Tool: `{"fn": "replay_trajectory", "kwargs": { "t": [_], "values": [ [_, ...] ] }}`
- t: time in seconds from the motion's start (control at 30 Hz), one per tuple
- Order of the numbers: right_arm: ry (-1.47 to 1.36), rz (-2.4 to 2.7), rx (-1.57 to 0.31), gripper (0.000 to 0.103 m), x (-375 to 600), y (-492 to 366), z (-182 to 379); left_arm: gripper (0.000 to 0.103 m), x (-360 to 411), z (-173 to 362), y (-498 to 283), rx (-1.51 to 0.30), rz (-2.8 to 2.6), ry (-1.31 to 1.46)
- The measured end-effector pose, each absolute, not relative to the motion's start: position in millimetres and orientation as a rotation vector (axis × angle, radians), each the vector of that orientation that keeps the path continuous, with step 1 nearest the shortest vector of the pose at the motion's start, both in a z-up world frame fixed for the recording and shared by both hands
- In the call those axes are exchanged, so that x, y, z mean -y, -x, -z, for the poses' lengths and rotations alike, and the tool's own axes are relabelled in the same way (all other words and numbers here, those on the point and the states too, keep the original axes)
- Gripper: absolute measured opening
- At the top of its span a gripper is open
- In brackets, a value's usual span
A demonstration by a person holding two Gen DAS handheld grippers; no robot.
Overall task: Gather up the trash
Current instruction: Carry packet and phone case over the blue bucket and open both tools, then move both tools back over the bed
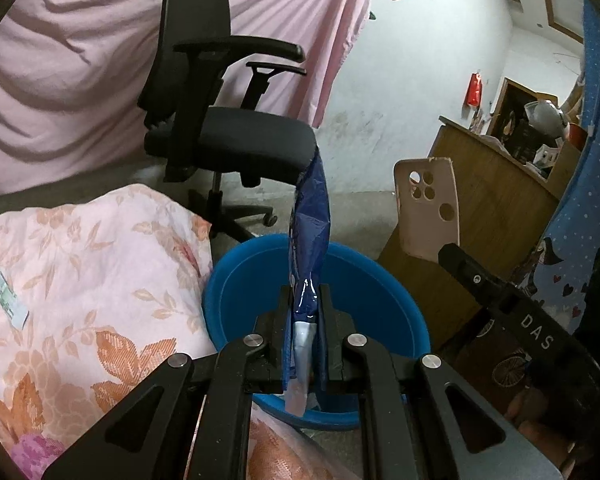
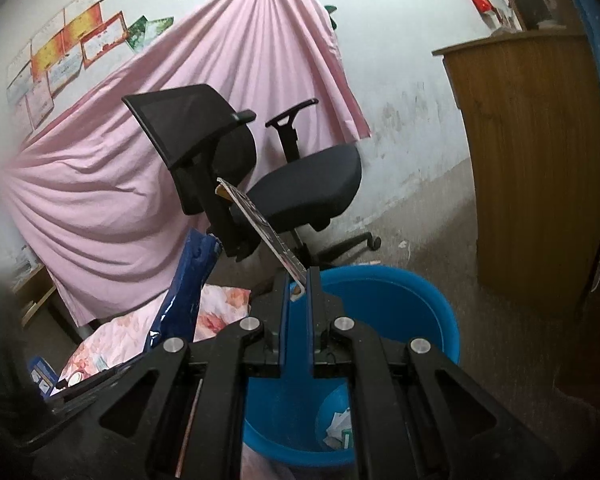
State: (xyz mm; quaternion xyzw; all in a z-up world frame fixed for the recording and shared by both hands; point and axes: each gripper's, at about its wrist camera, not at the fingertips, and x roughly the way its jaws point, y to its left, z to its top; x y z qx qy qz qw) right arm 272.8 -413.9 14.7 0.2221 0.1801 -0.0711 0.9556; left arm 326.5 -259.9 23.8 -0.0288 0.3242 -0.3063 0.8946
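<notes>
Blue wrapper [image 1: 310,216] | clamped in left gripper [image 1: 305,300] | right gripper [image 2: 299,286] pinches phone case [image 2: 260,226]

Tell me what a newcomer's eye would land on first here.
First the blue bucket on the floor beside the floral bedding, with both tongs over it. The left tongs grip a crumpled dark-blue plastic wrapper; the right tongs pinch a pink phone case by its edge. Behind stands a black office chair against a pink draped sheet.
</notes>
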Motion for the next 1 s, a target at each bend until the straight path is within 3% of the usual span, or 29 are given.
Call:
{"fn": "replay_trajectory", "kwargs": {
  "t": [0.17,0.33,0.53,0.67,1.0],
  "values": [
    [-0.462,0.140,-0.401,0.039,413,-280,-10,0.012,259,-19,-333,-0.709,0.615,0.073],
    [-0.464,0.136,-0.413,0.040,413,-282,-7,0.024,256,-18,-338,-0.722,0.604,0.090],
    [-0.462,0.136,-0.414,0.043,413,-281,-6,0.032,255,-18,-337,-0.722,0.590,0.087],
    [-0.461,0.137,-0.408,0.048,413,-281,-7,0.036,251,-21,-336,-0.703,0.576,0.085],
    [-0.425,0.134,-0.369,0.063,409,-278,-14,0.060,219,-42,-329,-0.599,0.498,0.097]
  ]
}}
